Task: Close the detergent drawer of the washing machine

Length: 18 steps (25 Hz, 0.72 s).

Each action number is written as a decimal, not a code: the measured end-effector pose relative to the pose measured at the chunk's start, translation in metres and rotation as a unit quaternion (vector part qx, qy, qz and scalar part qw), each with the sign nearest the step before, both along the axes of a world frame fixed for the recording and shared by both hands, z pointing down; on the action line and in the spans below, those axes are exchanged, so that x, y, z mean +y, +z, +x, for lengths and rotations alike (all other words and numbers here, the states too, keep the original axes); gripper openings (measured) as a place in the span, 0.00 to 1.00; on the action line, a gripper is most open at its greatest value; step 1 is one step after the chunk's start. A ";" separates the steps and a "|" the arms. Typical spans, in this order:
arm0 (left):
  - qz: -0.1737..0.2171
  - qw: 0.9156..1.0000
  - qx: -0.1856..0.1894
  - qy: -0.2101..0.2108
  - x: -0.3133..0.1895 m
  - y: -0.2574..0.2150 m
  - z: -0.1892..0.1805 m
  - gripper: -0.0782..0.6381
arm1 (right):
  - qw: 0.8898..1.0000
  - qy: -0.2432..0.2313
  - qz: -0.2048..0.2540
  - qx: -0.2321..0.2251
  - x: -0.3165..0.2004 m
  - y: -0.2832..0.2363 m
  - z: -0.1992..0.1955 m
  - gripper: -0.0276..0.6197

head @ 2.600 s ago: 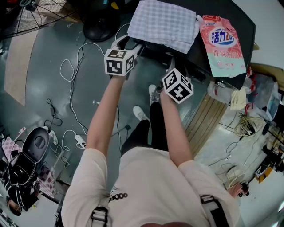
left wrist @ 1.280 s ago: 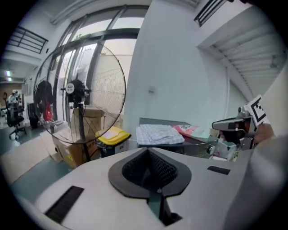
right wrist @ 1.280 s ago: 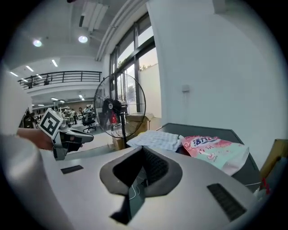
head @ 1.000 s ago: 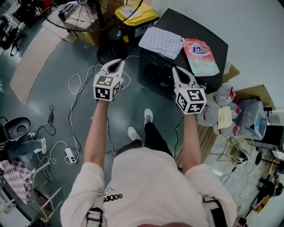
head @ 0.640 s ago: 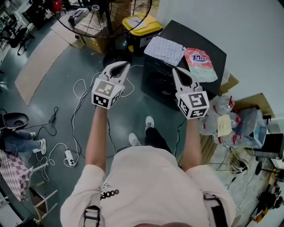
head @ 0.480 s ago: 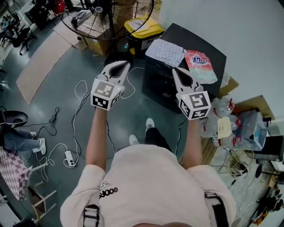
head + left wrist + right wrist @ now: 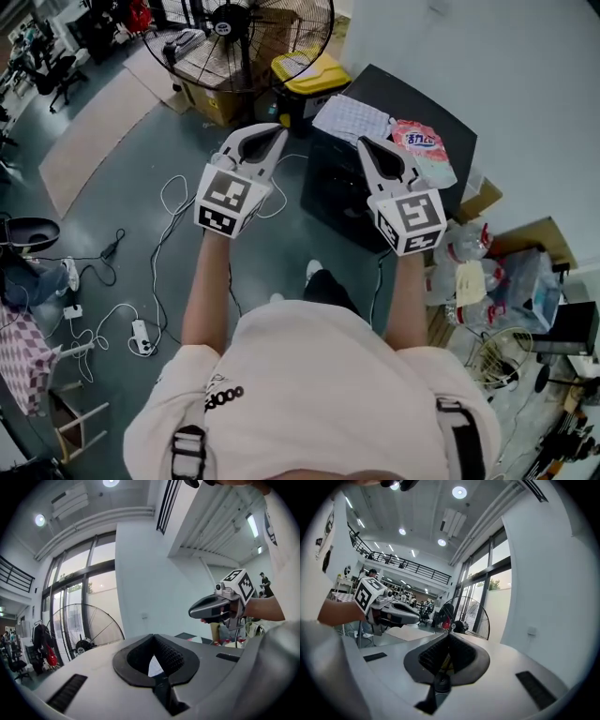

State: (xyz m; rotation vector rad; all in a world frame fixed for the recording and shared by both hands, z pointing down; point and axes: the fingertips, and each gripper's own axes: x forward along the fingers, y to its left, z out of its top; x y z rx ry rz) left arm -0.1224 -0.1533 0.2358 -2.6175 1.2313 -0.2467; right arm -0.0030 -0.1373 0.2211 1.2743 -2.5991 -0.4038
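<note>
Detergent drawer indistinct on the black boxy washing machine (image 7: 339, 192); white left gripper (image 7: 261, 141) and right gripper (image 7: 378, 155) hover clear, jaws closed and empty, suggesting the work is done.

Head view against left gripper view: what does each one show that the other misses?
Only the head view: the black washing machine, the checked cloth and pink detergent pouch lying on top of it, and the yellow-lidded bin. Only the left gripper view: ceiling lights, tall windows, and the left tool end-on, jaws together with nothing between them. Both: the standing fan and the right tool, held up in the air.
</note>
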 end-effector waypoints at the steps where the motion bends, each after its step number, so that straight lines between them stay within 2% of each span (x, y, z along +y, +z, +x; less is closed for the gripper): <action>1: 0.003 1.000 0.000 0.003 0.003 -0.004 0.000 0.13 | 1.000 -0.002 0.002 0.001 0.002 -0.002 -0.003 0.05; 7: 0.021 1.000 -0.005 0.011 0.018 -0.014 -0.001 0.13 | 1.000 -0.017 0.009 0.008 0.012 -0.006 -0.017 0.05; 18: 0.004 1.000 -0.012 0.005 0.021 0.001 -0.005 0.13 | 1.000 -0.023 -0.003 0.015 0.018 0.007 -0.025 0.05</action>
